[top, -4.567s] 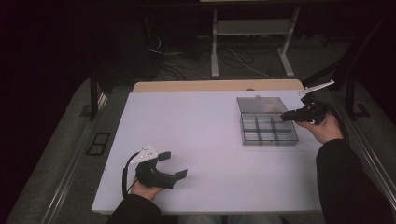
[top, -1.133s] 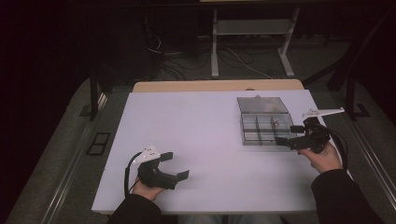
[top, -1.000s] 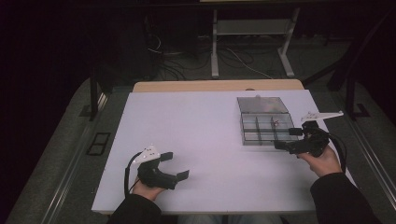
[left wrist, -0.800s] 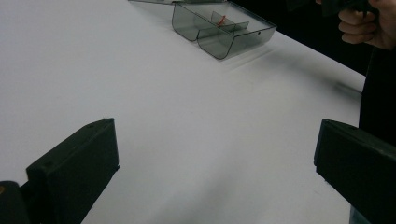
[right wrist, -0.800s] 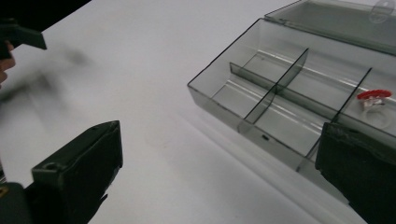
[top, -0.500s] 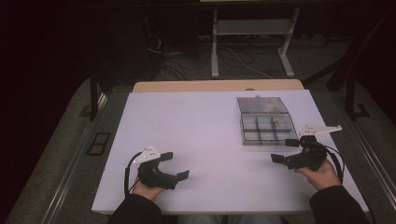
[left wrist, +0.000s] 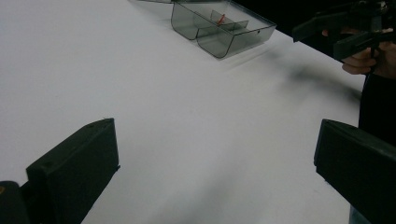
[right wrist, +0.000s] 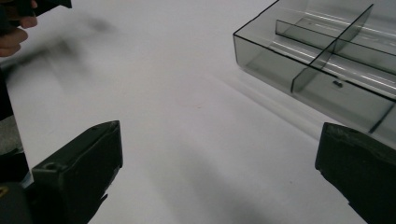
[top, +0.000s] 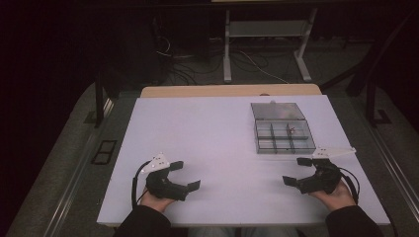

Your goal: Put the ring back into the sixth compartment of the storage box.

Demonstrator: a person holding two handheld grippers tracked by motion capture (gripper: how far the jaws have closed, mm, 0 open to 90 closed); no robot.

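Moved: our right gripper (top: 300, 172) is back from the box (top: 282, 129) toward 5 o'clock, jaws wide, empty.
Left gripper (top: 187, 175): unmoved, wide, empty.
Meaning: we judge the box work finished.

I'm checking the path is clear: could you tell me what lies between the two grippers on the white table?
Nothing: in the high view only bare white table separates the left gripper from the right gripper.
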